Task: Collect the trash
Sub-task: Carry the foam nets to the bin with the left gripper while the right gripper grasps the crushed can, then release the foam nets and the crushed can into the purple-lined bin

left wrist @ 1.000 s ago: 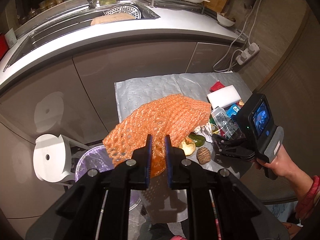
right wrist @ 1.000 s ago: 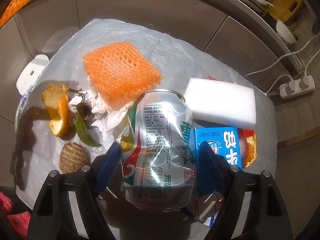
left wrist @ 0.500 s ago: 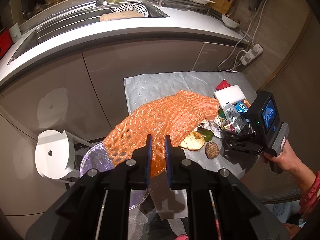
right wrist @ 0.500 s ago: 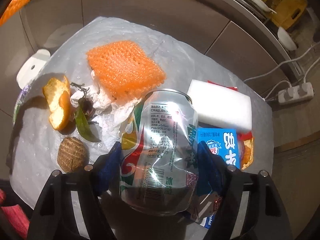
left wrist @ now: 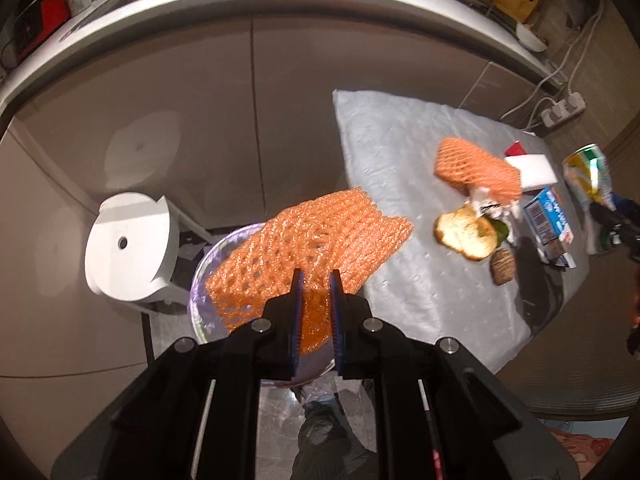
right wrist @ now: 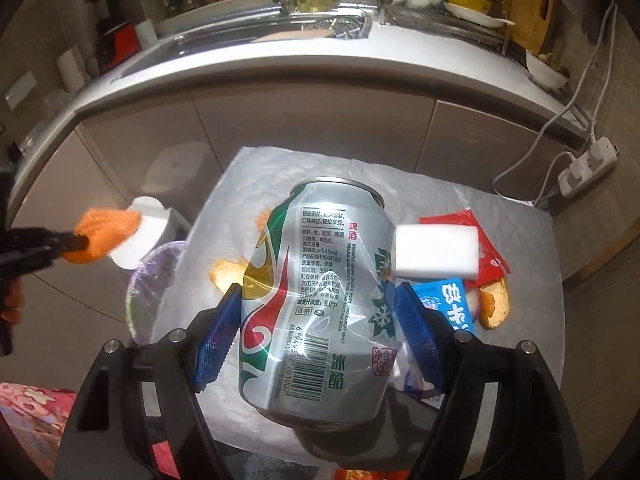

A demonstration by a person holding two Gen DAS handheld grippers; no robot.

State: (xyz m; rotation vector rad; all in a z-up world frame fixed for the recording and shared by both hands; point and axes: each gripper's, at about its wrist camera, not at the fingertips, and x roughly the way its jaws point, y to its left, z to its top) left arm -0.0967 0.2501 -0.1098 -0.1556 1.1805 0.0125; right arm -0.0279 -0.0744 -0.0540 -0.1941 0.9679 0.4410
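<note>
Left view: the left claw [left wrist: 314, 280] pinches an orange foam net [left wrist: 308, 244], which hangs over the lined bin [left wrist: 200, 300] beside the table [left wrist: 400, 280]. A second net [left wrist: 476, 166], peel [left wrist: 464, 232] and carton [left wrist: 548, 220] lie on the table.

Right view: the right claw [right wrist: 318, 320] grips a dented beer can [right wrist: 316, 300], raised above the table [right wrist: 260, 184]; a white sponge [right wrist: 436, 252] sits just beyond.

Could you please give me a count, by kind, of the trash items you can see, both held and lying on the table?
Orange foam nets: 2, held, on table
Beer can: 1
Blue carton: 1
White foam block: 1
Red wrapper: 1
Fruit peels: 2
Brown nut-like item: 1
Total: 9
</note>
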